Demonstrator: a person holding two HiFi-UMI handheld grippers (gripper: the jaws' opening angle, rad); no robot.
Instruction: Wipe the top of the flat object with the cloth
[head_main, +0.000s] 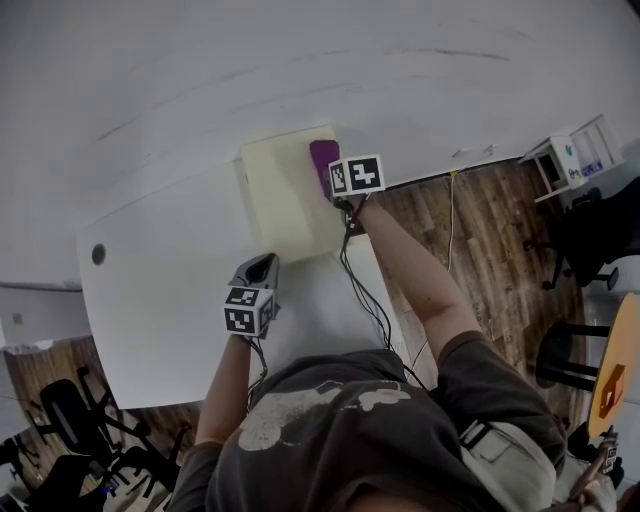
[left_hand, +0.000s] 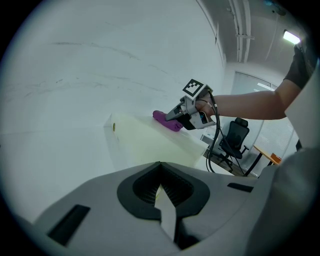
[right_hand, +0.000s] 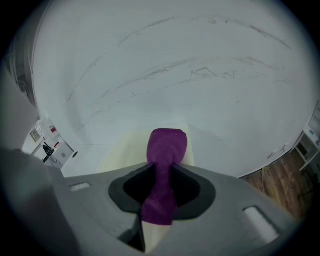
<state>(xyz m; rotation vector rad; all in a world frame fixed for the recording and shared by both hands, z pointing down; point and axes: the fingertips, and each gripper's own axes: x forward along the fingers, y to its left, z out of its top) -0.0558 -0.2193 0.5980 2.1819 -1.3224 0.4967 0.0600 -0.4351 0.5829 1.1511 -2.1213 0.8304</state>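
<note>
A pale yellow flat object (head_main: 283, 198) lies at the far right part of the white table (head_main: 160, 310). My right gripper (head_main: 333, 184) is over its far right corner, shut on a purple cloth (head_main: 321, 160). The cloth (right_hand: 167, 147) runs out between the jaws, and its free end rests on the yellow top (right_hand: 125, 147). My left gripper (head_main: 262, 267) sits on the table just short of the object's near edge, shut and with nothing in it. In the left gripper view, the yellow object (left_hand: 145, 140), the cloth (left_hand: 167, 120) and the right gripper (left_hand: 192, 112) lie ahead of the left gripper (left_hand: 160, 170).
A round cable hole (head_main: 98, 254) is at the table's left. The table's right edge (head_main: 400, 330) drops to wooden floor with a cable (head_main: 450, 225). Beyond it stand a white shelf unit (head_main: 580, 155), a black office chair (head_main: 600, 235) and an orange table (head_main: 615, 380).
</note>
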